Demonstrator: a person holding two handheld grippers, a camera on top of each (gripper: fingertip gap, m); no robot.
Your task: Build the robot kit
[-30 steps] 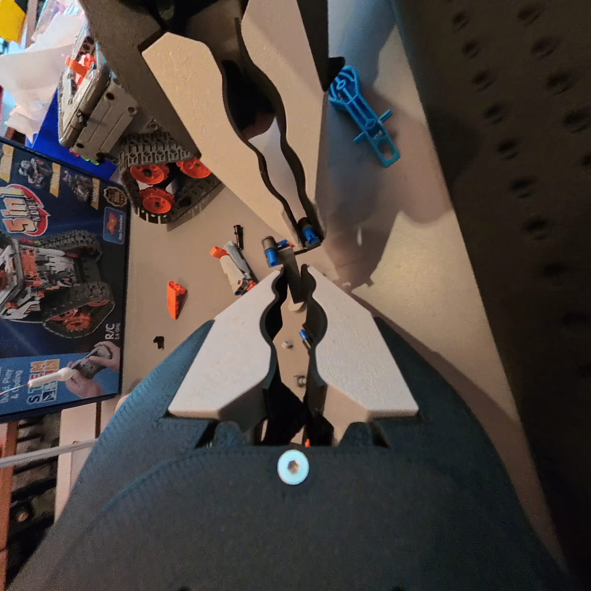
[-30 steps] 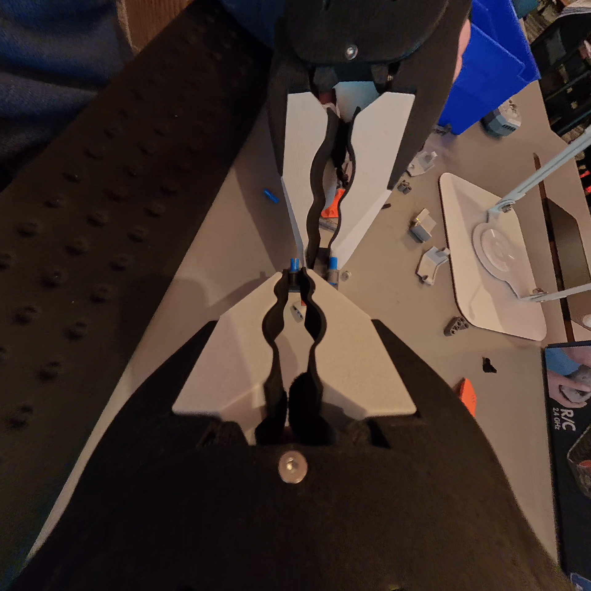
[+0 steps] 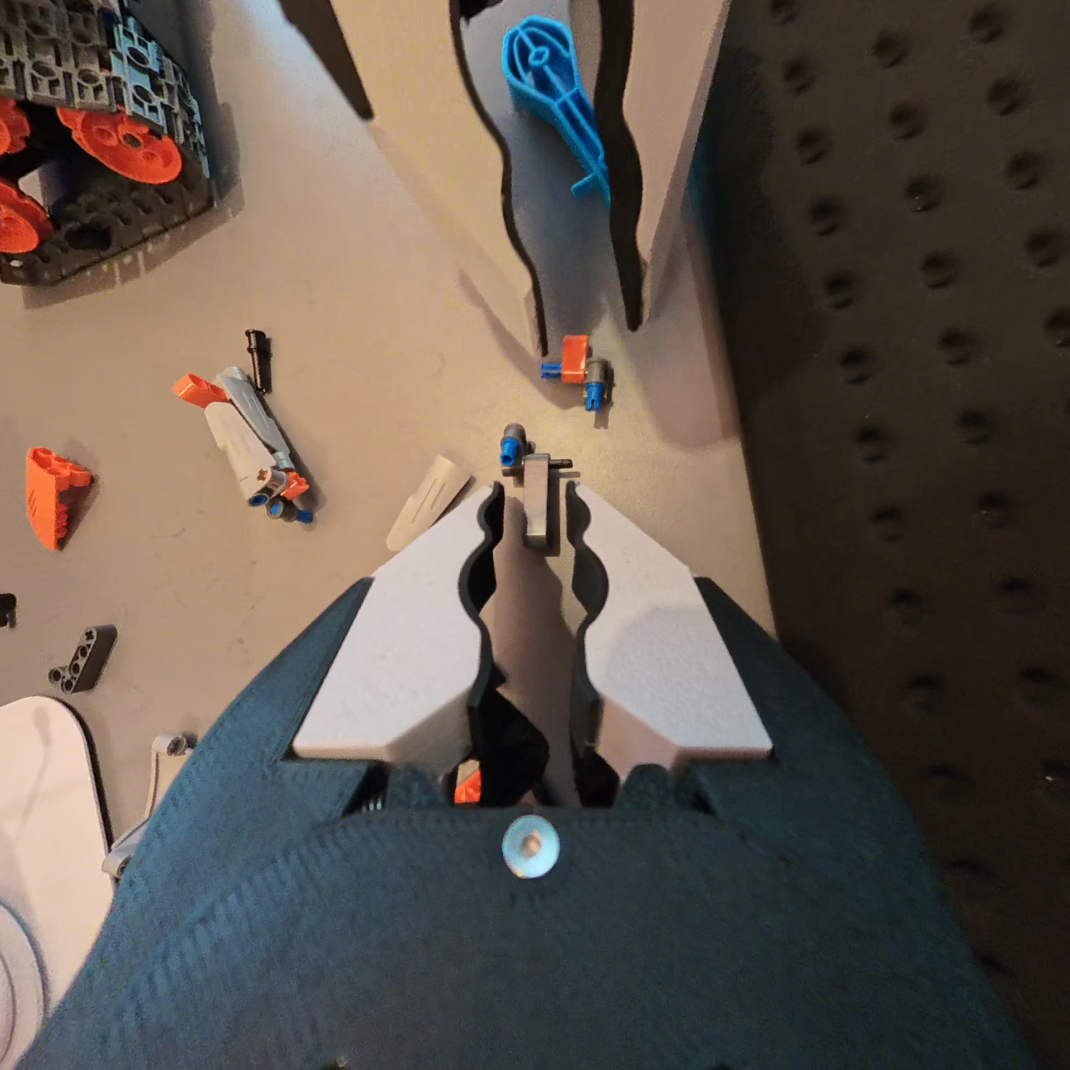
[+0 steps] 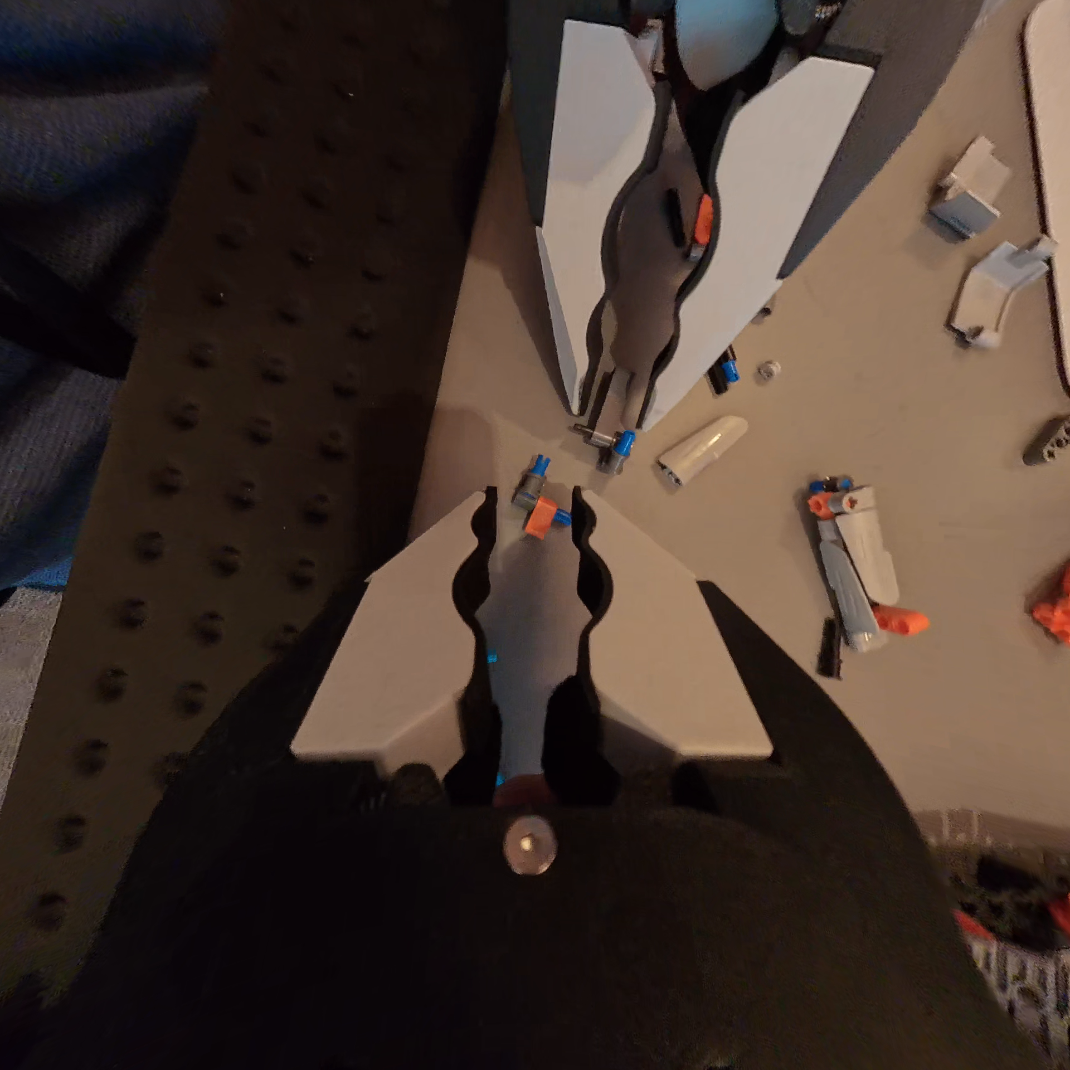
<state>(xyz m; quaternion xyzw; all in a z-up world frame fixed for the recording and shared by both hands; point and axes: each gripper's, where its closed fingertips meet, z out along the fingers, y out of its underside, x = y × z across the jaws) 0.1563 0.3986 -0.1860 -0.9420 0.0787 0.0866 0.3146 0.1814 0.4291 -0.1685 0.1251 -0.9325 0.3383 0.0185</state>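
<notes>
My left gripper [image 3: 534, 489] is open. A grey beam [image 3: 539, 509] with a blue pin and a black pin at its far end lies between the fingertips, on the tan table. My right gripper [image 4: 532, 492] is open too. A small orange, grey and blue pin assembly [image 4: 538, 509] lies on the table between its tips. The two grippers face each other tip to tip, a short gap apart. The right gripper [image 3: 587, 339] shows at the top of the left wrist view, the left gripper [image 4: 614, 411] at the top of the right wrist view.
A black studded mat [image 3: 897, 405] borders the table. A blue plastic tool [image 3: 550, 104], a tracked toy vehicle [image 3: 104, 173], a grey-white-orange assembly [image 3: 249, 440], an orange wedge [image 3: 55, 495], a white panel piece [image 3: 428, 498] and a white board [image 3: 35, 810] lie around. Some 5 cm of space lies between my two pairs of fingers.
Both grippers have opened and drawn apart. The grey beam and the orange-and-blue pin piece now rest on the table between the fingertips. Both cameras sit lower and closer to the table.
</notes>
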